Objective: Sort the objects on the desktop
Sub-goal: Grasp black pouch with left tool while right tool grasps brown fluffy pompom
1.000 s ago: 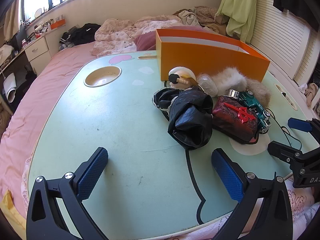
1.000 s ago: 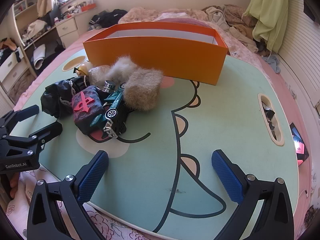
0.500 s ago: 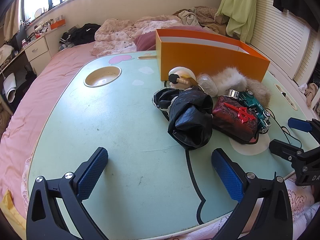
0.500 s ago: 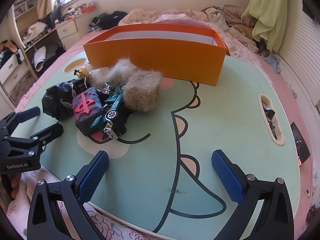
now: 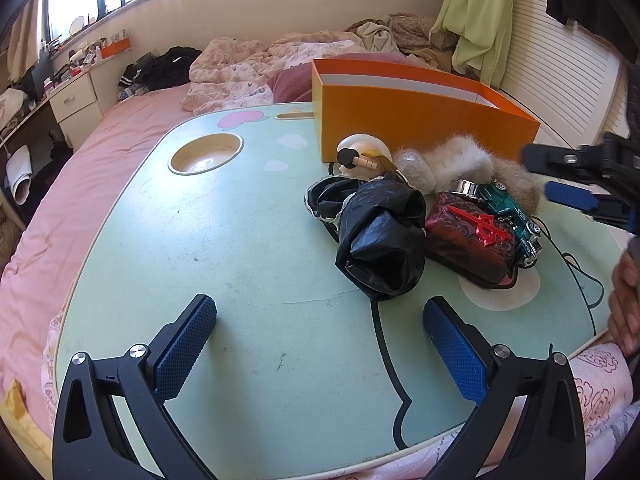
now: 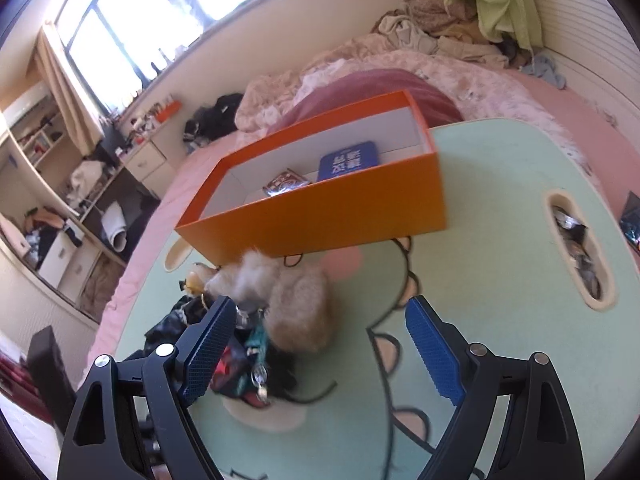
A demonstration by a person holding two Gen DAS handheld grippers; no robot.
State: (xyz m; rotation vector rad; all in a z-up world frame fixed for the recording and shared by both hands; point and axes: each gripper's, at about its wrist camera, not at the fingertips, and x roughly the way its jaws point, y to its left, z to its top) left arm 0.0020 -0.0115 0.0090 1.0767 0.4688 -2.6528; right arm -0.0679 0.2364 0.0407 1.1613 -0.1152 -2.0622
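With the right tongs (image 6: 320, 344) just narrowing but empty above the pile (image 5: 424, 220) in front of the orange box (image 6: 320, 208), and the left tongs (image 5: 316, 344) open, centre on the fluffy toy (image 6: 298, 308) before squeezing.

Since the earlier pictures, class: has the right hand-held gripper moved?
Yes. In the left wrist view the right hand-held gripper has risen from the table's near edge towards the orange box, above the green toy car. Its jaws have just been closing, nothing between them.
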